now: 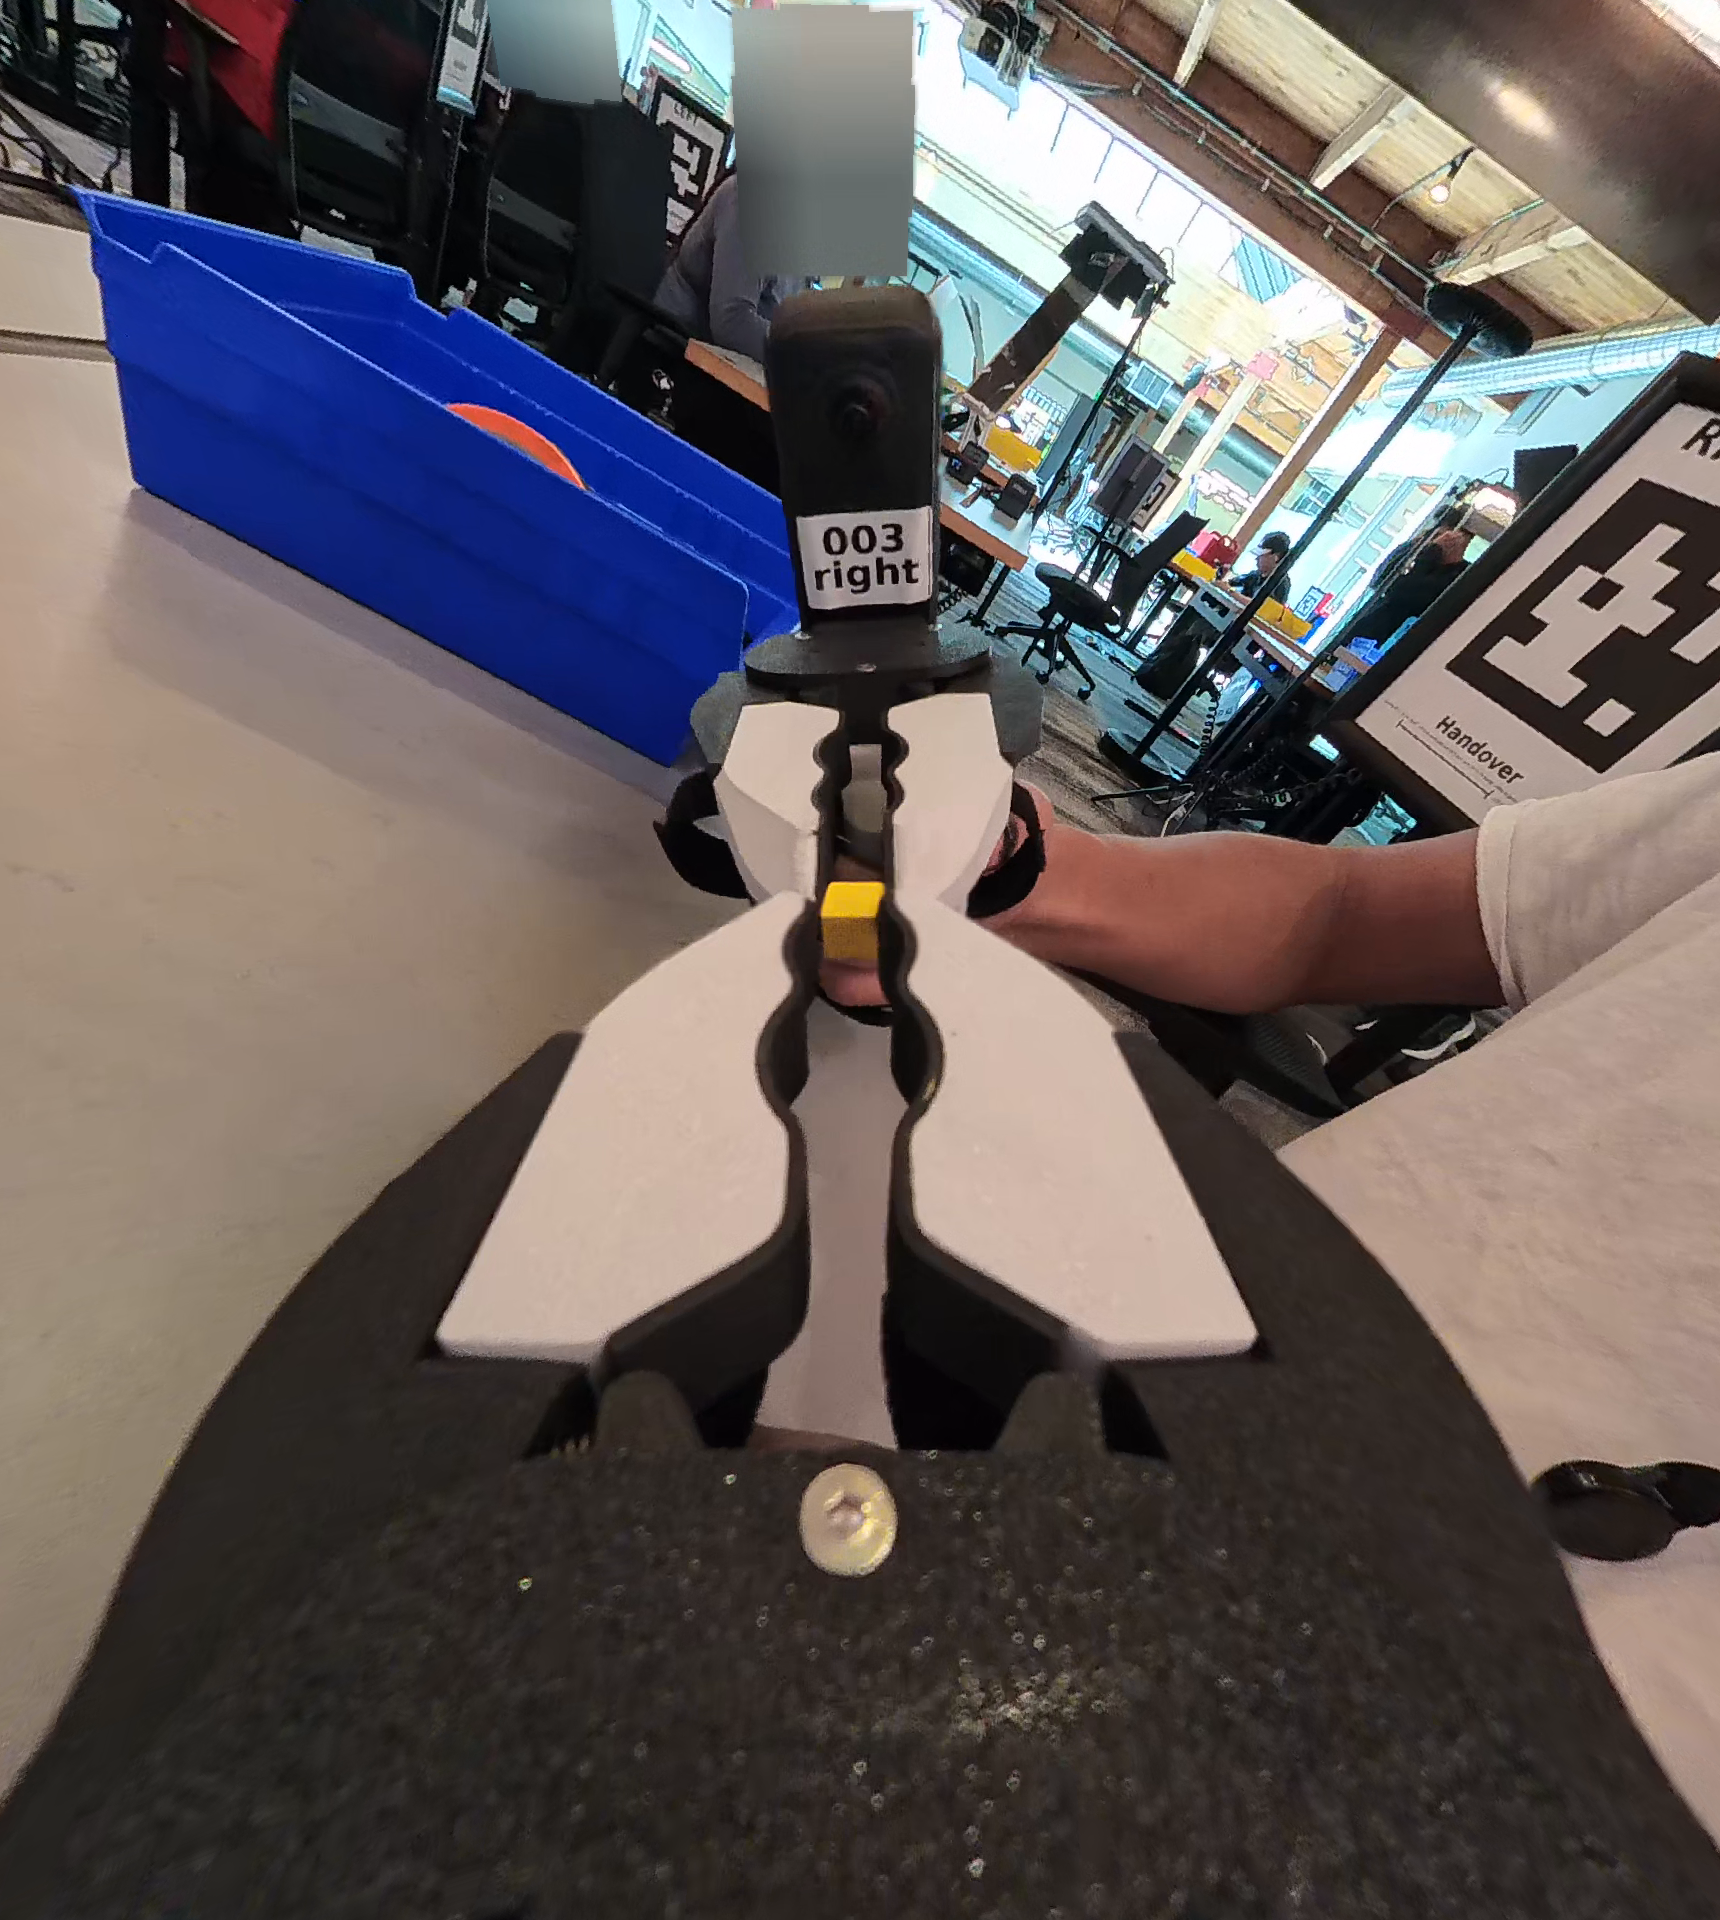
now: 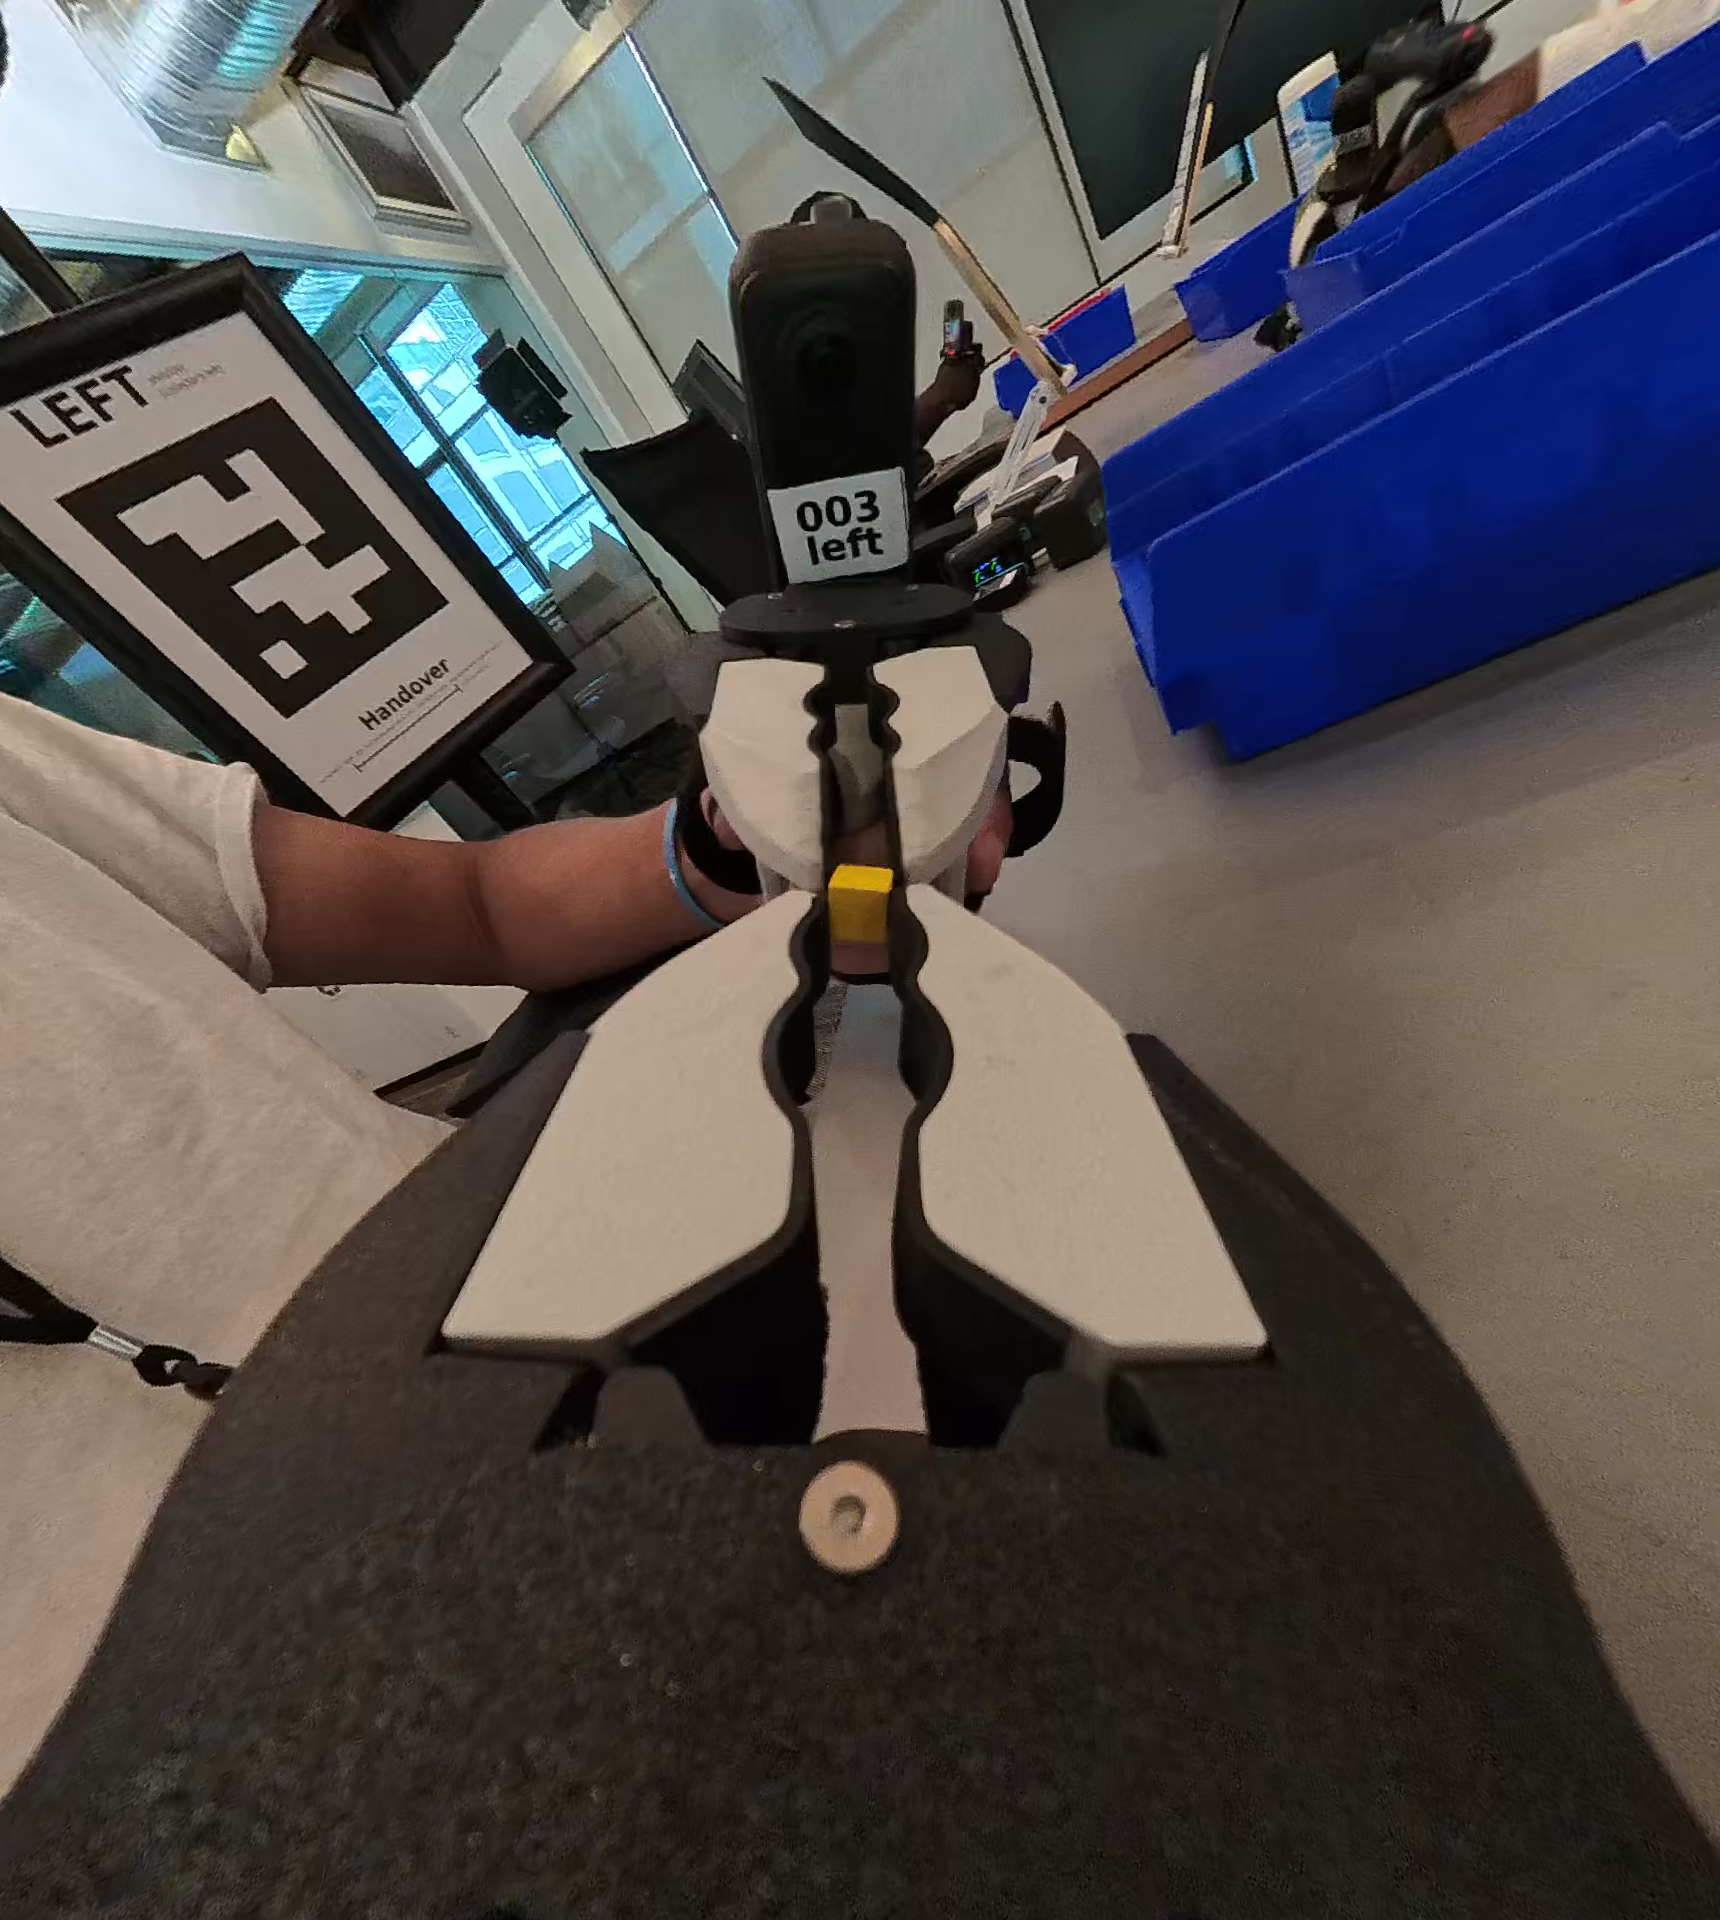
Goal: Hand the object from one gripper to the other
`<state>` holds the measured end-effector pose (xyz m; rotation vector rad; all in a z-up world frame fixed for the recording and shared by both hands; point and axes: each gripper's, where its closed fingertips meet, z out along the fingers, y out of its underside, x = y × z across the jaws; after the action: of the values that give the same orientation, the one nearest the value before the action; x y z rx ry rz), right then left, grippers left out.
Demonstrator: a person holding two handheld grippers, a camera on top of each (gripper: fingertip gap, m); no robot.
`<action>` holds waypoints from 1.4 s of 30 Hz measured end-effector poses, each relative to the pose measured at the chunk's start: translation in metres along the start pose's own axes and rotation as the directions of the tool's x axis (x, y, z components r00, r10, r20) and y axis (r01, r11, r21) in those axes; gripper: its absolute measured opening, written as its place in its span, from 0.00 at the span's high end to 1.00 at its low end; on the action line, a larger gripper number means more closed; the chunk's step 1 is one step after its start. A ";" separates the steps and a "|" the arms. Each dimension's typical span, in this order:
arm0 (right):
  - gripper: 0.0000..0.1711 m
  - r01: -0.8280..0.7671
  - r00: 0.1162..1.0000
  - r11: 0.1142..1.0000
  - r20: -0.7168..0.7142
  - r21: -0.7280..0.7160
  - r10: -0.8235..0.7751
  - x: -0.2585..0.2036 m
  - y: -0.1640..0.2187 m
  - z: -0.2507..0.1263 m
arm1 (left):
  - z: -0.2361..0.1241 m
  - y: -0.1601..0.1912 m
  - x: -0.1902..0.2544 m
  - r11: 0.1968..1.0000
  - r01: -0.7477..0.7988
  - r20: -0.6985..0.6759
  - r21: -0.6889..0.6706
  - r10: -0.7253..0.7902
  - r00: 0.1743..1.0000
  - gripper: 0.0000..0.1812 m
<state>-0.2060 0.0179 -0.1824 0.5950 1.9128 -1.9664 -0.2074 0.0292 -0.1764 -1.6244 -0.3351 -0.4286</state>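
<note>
Lying on the pale worktop (image 1: 160,831): a long blue bin (image 1: 399,488), holding something orange and rounded (image 1: 523,442) behind its near wall. Standing beyond the bin's right end, off the worktop's edge: a black-framed sign (image 1: 1645,613) bearing a black-and-white square marker. Rising between bin and sign: a black pole (image 1: 1355,488) on a round base. Seen from the other side: a second framed marker sign (image 2: 222,540), standing well left of a row of blue bins (image 2: 1458,499) lying along the worktop (image 2: 1355,987).
</note>
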 end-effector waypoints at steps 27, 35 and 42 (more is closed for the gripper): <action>0.83 -0.174 0.940 0.779 -0.134 0.602 0.314 0.034 -0.036 0.003 | -0.012 -0.041 -0.030 0.823 0.316 -0.010 0.473 -0.353 0.936 0.95; 0.88 -0.161 0.952 0.771 -0.109 0.616 0.286 0.026 -0.041 -0.001 | -0.004 -0.038 -0.027 0.831 0.301 0.011 0.468 -0.346 0.938 0.95; 0.94 -0.176 0.955 0.772 -0.084 0.611 0.284 0.026 -0.042 -0.002 | -0.004 -0.038 -0.028 0.831 0.289 0.026 0.475 -0.342 0.939 0.95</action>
<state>-0.2493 0.0229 -0.1597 1.1418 1.1747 -2.4010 -0.2497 0.0300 -0.1558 -1.1198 -0.7419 -0.4670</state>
